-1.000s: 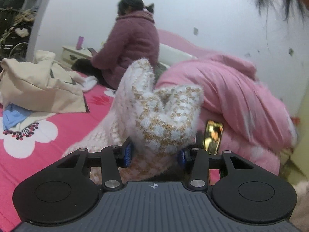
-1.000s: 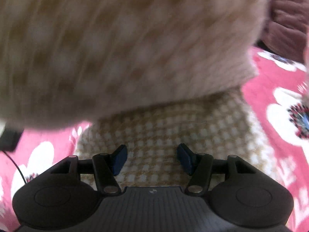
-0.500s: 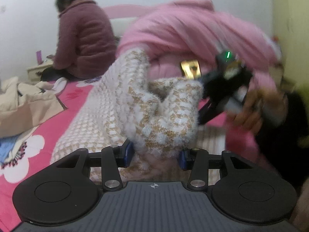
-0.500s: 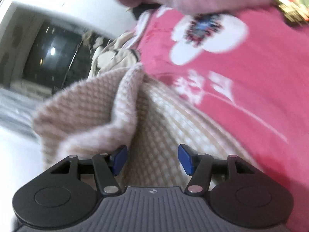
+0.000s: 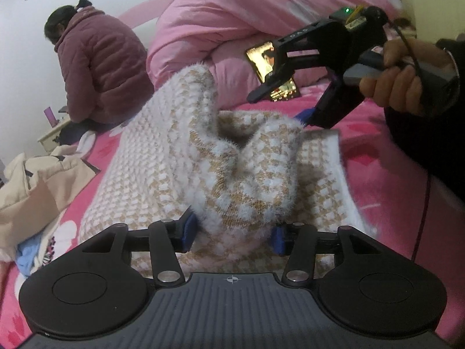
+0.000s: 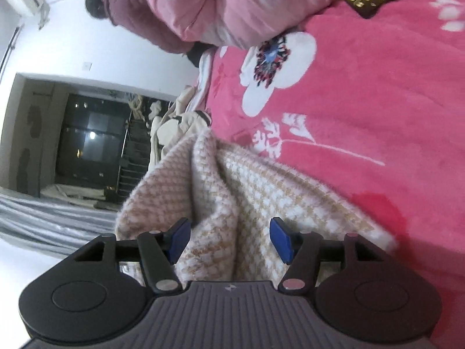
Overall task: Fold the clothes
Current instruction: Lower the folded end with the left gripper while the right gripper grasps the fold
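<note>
So the thing being folded is a fuzzy knit sweater (image 5: 241,174), white and tan in a small houndstooth-type check, with a soft hairy nap along the edges. It's lying on the bed (image 5: 377,151), which has a hot pink cover with big white flowers on it.

Going left to right in the left wrist view: there's a heap of cream clothes (image 5: 37,186) with something light blue under it at the left edge, then a person in a mauve puffer jacket (image 5: 98,69) sitting on the bed with their back to the camera. In the middle, the left gripper (image 5: 232,232) has a bunched-up fold of the sweater lifted off the bed, the blue-padded fingers pinched onto that wad from both sides. The rest of the sweater spreads flat underneath.

Further right, a big pink duvet (image 5: 232,23) is piled up, with a phone (image 5: 271,67) lying against it, screen lit. Can't read anything on the screen. Then the right gripper (image 5: 302,116), held in a hand (image 5: 398,72), tips down at the sweater's far edge. It has some white lettering on its black arm, looks like "DAS" but it's tiny, so not sure.

In the right wrist view the right gripper's fingers (image 6: 180,235) are spread apart with a ridge of the sweater (image 6: 247,203) sitting between them, and neither pad is clamping the cloth.
</note>
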`<action>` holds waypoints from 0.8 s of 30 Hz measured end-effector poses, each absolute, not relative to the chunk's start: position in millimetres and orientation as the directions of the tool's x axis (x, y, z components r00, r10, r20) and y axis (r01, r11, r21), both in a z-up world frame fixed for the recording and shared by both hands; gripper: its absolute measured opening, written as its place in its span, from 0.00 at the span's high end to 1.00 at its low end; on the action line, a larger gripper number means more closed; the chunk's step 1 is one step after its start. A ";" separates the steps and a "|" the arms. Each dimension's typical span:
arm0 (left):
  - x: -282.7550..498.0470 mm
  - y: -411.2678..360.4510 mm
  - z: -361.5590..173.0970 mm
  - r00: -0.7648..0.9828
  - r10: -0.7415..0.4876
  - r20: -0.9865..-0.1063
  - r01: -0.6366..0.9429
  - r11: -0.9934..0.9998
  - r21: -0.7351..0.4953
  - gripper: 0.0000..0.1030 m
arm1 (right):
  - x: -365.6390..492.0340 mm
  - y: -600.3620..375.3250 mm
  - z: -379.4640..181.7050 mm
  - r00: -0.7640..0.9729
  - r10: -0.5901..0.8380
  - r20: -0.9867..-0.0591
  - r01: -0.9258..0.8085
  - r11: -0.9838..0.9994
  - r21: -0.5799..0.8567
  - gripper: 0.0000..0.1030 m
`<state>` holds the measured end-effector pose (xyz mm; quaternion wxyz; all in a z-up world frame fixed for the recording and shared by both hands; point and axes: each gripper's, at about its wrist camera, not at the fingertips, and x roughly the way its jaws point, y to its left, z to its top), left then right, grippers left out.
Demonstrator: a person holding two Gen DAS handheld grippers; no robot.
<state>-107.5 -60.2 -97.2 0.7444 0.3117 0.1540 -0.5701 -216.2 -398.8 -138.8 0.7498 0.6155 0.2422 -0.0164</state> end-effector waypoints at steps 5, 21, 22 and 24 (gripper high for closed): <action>-107.8 -63.6 -87.5 0.309 -0.720 -0.621 0.946 0.167 0.276 0.49 | -221.2 -401.7 -143.8 0.897 0.276 -0.346 0.296 0.206 0.933 0.37; -71.4 -29.8 -39.2 0.245 -0.674 -0.697 0.927 0.373 -0.035 0.46 | -231.1 -406.4 -136.7 0.908 0.274 -0.318 0.276 0.181 0.944 0.33; -66.5 -30.1 -33.8 0.243 -0.690 -0.681 0.920 0.387 -0.064 0.46 | -228.5 -403.3 -135.1 0.901 0.286 -0.326 0.277 0.200 0.940 0.32; -61.6 -37.0 -23.8 0.240 -0.731 -0.639 0.916 0.388 -0.099 0.43 | -223.3 -397.3 -132.0 0.886 0.311 -0.343 0.277 0.238 0.931 0.32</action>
